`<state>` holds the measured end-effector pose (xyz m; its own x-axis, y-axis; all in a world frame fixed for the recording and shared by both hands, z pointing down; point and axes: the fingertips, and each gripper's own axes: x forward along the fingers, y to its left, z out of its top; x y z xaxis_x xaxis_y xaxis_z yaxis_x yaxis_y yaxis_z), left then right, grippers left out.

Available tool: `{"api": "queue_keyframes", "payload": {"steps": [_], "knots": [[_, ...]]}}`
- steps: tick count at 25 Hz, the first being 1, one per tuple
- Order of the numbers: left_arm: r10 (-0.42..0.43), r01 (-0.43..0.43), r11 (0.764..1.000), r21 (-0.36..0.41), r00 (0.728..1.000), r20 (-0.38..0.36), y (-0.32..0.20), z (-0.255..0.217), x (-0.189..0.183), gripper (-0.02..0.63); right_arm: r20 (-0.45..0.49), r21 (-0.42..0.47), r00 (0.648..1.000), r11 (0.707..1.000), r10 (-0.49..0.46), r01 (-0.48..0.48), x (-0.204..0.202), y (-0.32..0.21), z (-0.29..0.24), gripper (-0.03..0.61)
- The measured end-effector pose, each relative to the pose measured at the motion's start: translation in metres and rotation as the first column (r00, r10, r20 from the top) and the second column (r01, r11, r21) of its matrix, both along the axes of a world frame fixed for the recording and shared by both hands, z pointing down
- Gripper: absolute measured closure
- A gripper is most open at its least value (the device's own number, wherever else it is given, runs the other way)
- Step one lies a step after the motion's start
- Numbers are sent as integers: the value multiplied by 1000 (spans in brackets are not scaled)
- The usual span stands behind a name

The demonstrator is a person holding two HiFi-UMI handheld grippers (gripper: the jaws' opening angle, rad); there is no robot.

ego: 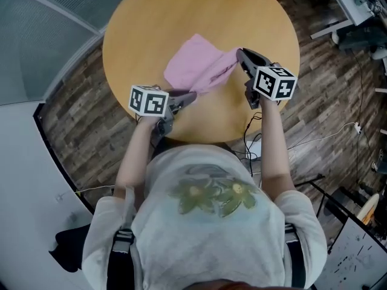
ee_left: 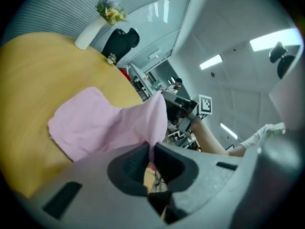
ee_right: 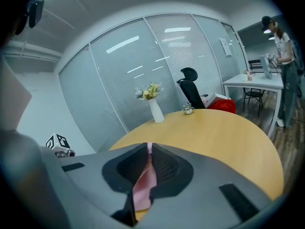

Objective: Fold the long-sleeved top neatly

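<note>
Pink top (ego: 195, 65) bunching on round table (ego: 260, 17); left gripper (ego: 191, 96) and right gripper (ego: 240, 54) each clamping its raised near edge.

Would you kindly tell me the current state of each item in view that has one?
pink top: bunched, near edge lifted off the table, far part resting on it.
left gripper: shut on the pink top.
right gripper: shut on the pink top.
vase: upright on the table, holding flowers.

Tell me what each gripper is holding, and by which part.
Both hold the pink top: the left gripper pinches its near edge, the right gripper its right edge.
</note>
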<state>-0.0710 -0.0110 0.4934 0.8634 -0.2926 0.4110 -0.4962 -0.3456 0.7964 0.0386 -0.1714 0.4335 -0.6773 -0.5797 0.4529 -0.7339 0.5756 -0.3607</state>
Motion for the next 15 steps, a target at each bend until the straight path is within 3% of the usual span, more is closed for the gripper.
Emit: {"api": "queue_keyframes", "payload": {"steps": [6,15], "knots": [[-77,77,990,-117,997,2,-40,27,-63,580,-75,-54,996,998,-41,37,-62,-37,24,535],[-26,45,964,-263,997,74,-73,99,-113,580,-152,-240,988,971,-32,-6,-136,-91,115,535]]}}
